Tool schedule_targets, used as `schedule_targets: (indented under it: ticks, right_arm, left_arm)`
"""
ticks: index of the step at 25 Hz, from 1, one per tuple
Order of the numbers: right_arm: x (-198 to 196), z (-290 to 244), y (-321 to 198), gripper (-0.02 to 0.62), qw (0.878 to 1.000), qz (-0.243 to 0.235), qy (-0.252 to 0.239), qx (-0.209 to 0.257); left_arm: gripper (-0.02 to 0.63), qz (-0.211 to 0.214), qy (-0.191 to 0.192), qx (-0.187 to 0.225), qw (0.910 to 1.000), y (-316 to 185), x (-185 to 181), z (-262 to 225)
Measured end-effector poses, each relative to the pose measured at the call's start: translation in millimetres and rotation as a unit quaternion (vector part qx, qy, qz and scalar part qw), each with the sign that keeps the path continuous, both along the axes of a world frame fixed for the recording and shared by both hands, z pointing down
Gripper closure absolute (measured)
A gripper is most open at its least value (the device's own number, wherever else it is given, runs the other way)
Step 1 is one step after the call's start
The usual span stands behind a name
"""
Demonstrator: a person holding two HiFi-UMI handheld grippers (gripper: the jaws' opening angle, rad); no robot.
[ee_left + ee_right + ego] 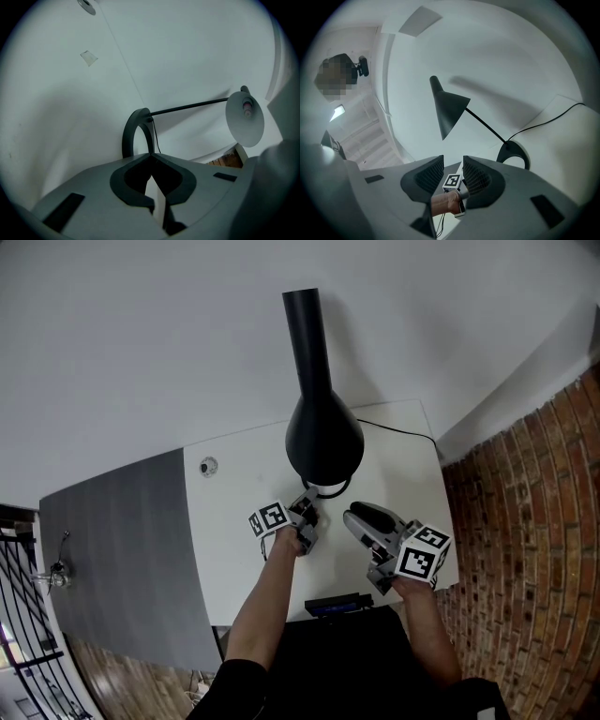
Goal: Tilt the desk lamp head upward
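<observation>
Left gripper [151, 155]: clenched tight, tips pressed together, nothing between them. Sits low over the white desk [234, 549], carried by the left hand [287, 540]. Just beyond the fingertips: ring base [135, 133], standing as a dark arch; contact with the tips not discernible. From the top of the arch: thin stem [187, 107], running off to the right of the fingers to the lamp head [244, 119], whose open mouth and bulb face this gripper, well apart from the tips.

Right gripper [453, 161]: released, fingers spread, grasping nothing. Through the gap, farther off: marker cube [452, 182] of the left gripper and the hand carrying it. Above the fingers and slightly left: lamp head, a black cone, narrow end up, wide end lower. To the right of the fingers: ring base, with the power cable [548, 117] trailing farther right across the desk.

From the head view: lamp head hangs beyond and above both sets of fingertips and covers part of the ring base. Left fingertips just beside the ring; right fingertips near it, on its right. Left of the left fingers: round grommet [208, 466] set in the desk. Behind both grippers, at the near desk edge: small dark device [337, 604]. Far right of the right fingers: brick wall [534, 549].
</observation>
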State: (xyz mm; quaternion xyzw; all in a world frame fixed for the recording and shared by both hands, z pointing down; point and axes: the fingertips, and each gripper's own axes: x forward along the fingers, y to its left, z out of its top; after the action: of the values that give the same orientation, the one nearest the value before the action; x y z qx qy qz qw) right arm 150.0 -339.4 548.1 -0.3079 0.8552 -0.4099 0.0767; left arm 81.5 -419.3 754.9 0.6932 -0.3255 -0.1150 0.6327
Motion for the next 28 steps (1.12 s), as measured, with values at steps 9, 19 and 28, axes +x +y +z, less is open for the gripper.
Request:
schedule_targets:
  ticks: [9,19,28]
  right_arm:
    - [-6,-1,-5,0.483,1.000,-0.007,-0.005,0.003]
    - [-17,-7,-21,0.453,1.000,-0.009,-0.008,0.015]
    - [-30,-28,-39,0.451,0.998,-0.014,-0.059,0.036]
  left_arm:
    - [0.592,0.006,-0.005,-0.044,0.9990,-2,2,9]
    - [0.592,0.004,-0.010,-0.044,0.9990,-3,4,10]
    - [0.594,-0.001,-0.008,-0.045,0.9989,-2,4,11]
